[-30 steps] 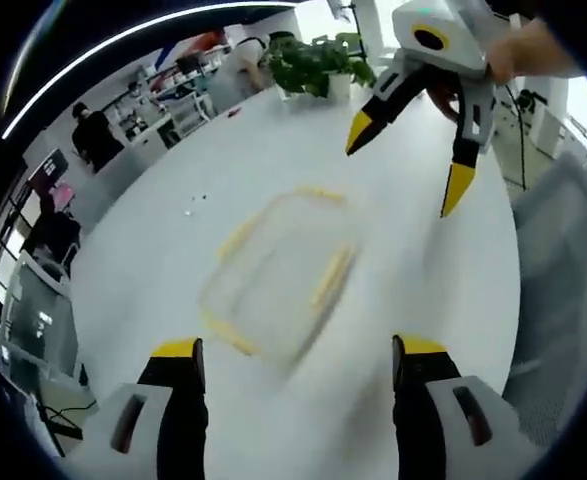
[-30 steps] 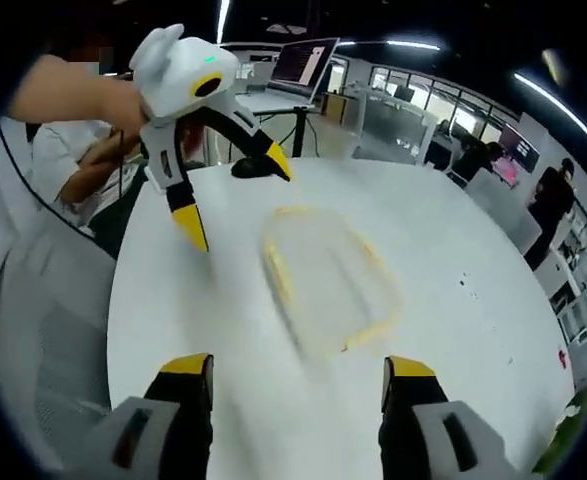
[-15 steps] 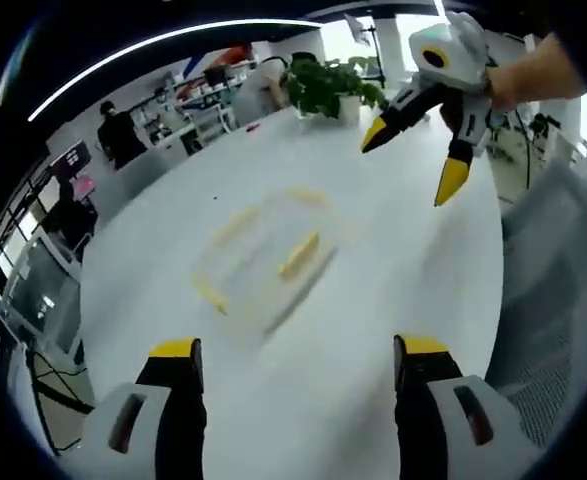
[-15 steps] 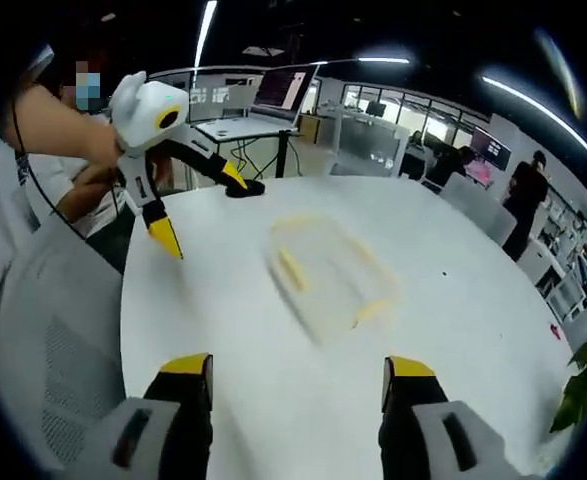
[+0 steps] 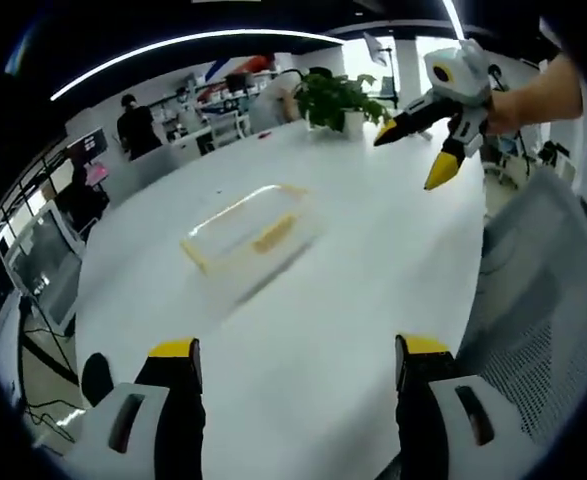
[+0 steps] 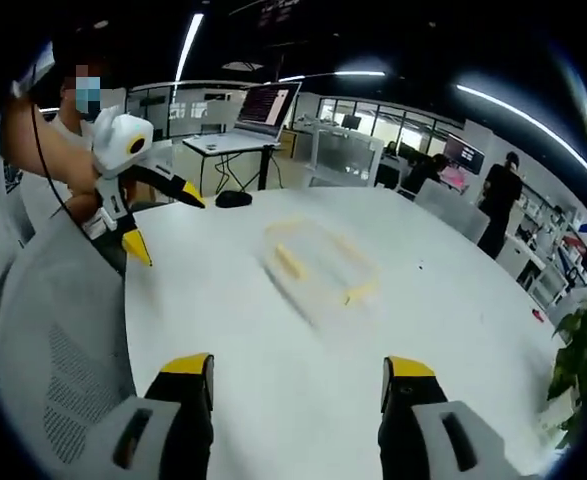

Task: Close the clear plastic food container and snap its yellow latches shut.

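container: clear plastic food container [image 5: 243, 236] with yellow latches [image 5: 273, 232], mid white table [image 5: 353, 290], long axis slanting lower-left to upper-right in left gripper view; lid state blurred, maybe shut
left gripper [image 5: 298, 365]: jaws spread, empty, well apart from container
right gripper [image 6: 298, 375]: jaws spread, empty

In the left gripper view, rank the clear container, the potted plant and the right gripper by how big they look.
1. Clear container, the widest of the three.
2 and 3. Right gripper and potted plant look about alike, so I won't rank them; the plant sits farther from the camera, so true sizes stay unsure.
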Motion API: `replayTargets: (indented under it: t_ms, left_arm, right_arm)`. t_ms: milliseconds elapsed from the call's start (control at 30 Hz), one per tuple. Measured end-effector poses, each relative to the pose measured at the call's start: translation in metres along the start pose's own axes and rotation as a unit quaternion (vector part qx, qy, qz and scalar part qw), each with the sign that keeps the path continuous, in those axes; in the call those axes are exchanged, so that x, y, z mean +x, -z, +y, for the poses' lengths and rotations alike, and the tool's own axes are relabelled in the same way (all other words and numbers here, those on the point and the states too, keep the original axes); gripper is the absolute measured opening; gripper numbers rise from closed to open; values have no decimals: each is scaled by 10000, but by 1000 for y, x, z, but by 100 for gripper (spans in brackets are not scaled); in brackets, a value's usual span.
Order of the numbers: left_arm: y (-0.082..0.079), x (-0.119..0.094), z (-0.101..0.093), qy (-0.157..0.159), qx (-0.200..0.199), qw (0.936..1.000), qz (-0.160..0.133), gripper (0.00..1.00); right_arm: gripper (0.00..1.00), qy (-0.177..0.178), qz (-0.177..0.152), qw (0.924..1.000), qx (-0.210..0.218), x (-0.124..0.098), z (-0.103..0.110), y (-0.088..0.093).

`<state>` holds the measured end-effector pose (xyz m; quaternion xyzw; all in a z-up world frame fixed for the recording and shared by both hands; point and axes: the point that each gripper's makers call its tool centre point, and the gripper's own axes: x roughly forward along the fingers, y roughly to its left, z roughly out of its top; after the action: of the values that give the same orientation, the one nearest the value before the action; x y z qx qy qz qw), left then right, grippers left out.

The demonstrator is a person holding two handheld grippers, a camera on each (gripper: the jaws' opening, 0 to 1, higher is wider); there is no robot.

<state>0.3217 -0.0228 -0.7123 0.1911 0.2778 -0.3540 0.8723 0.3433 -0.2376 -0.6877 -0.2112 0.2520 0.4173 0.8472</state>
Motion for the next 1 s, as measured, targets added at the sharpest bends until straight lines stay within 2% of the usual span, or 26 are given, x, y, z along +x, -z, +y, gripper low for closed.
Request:
replayTargets:
  t_ms: [100,167,333,500,700,833,1000]
  left_arm:
    - [-1,-4,-5,-30,-281,9994,-193,79]
    - [2,-8,-8,-120,-282,9993,-212,78]
    - [6,-14,-16,-307,-191,9988,-319,77]
    - [10,-16,-21,-344,-374,9983,-299,77]
    - [5,-19,-25,-337,-545,9965,-541,74]
    - [9,-17,-26,-375,-545,9967,-465,75]
    - [8,-18,-25,-409,-590,9960,-529,78]
  right_arm:
    - [67,84,-7,10000,-6,-6,6,7]
    - [67,120,-99,9997,186,-11,10,11]
    - [67,159,-40,9995,267,-22,18,28]
    - [67,261,-10,9992,289,-33,23,42]
    - [66,479,-283,9965,624,-43,24,45]
    - [66,481,-299,9964,630,-42,27,47]
    - [67,458,-346,9964,624,-42,30,45]
